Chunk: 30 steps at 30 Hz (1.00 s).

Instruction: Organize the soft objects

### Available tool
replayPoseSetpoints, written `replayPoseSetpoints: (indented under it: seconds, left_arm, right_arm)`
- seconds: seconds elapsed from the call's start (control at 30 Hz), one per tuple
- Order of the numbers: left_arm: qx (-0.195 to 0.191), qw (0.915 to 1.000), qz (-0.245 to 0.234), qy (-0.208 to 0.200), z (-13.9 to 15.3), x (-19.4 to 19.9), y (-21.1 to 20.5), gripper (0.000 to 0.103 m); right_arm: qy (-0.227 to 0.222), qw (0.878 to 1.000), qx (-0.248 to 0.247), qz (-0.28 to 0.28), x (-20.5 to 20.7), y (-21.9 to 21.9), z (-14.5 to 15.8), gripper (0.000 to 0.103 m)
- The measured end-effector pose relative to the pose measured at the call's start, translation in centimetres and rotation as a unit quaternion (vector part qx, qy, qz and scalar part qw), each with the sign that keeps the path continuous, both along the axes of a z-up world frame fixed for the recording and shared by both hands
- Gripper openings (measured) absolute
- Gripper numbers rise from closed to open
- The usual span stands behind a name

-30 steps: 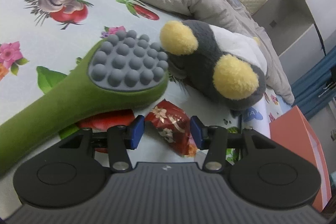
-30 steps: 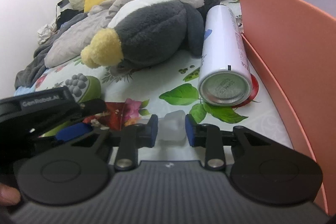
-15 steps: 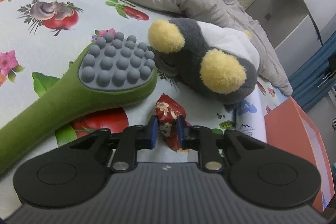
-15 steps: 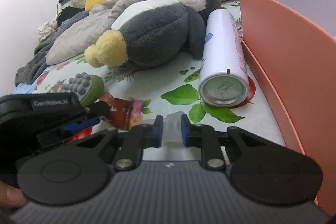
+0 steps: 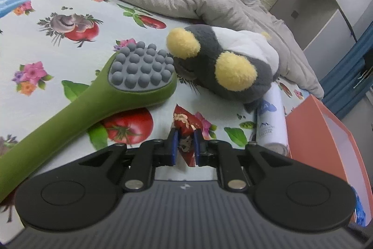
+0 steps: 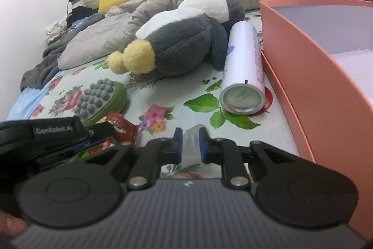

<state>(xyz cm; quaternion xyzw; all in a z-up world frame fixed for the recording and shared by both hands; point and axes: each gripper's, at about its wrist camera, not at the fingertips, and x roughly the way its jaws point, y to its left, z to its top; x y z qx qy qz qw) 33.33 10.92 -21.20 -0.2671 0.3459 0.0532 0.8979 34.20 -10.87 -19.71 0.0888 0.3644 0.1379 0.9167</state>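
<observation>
**Two small pickups, one in each gripper**

From the left wrist camera, the left gripper [image 5: 185,146] had a crinkled red wrapper [image 5: 186,125] between its blue pads, the jaws closing the last little way onto it. The wrapper looked thin and slippery, so I judged a firm pinch near its bunched middle and a slow lift would serve best, keeping clear of the green massage brush [image 5: 98,99] just to its left. The plush penguin [image 5: 223,67] lay beyond on the flowered sheet [image 5: 35,39], against a white spray can [image 5: 271,123], with the orange box [image 5: 326,132] at the right. The can showed a blue mark and small print, too blurred for me to read.

From the right wrist camera, the right gripper [image 6: 190,146] was clamped on a small pale, translucent lump [image 6: 193,132]; what it was I could not say, possibly soft plastic. The open box stood to its right, a short carry, probably the place for it. The other gripper's housing at the left read "GenRobot.AI". Print along the can's side stayed illegible.
</observation>
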Motion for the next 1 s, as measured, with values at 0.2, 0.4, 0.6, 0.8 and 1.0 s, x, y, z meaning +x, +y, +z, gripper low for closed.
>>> replayPoseSetpoints:
  seconds: [0.2, 0.4, 0.6, 0.8, 1.0]
  left_arm:
    - [0.001, 1.0000, -0.006, 0.000, 1.3, -3.1, -0.4, 0.015]
    - [0.004, 0.9998, -0.018, 0.002, 2.4, -7.0, -0.9, 0.014]
    - [-0.006, 0.9997, -0.020, 0.015, 2.9, -11.9, -0.6, 0.013]
    - [-0.036, 0.9979, -0.014, 0.051, 2.0, -16.2, 0.4, 0.013]
    - [-0.041, 0.9964, -0.011, 0.073, 1.3, -18.1, 1.2, 0.013]
  right_arm:
    - [0.000, 1.000, -0.004, 0.008, -2.6, -0.2, 1.1, 0.017]
    - [0.003, 1.000, -0.009, 0.018, -5.6, -0.3, 1.9, 0.017]
    - [0.023, 0.999, 0.010, 0.028, -8.9, -0.5, 2.8, 0.017]
    - [0.054, 0.997, 0.020, 0.050, -11.6, 0.2, 2.0, 0.018]
    - [0.078, 0.995, 0.019, 0.057, -12.9, 0.1, 0.9, 0.020]
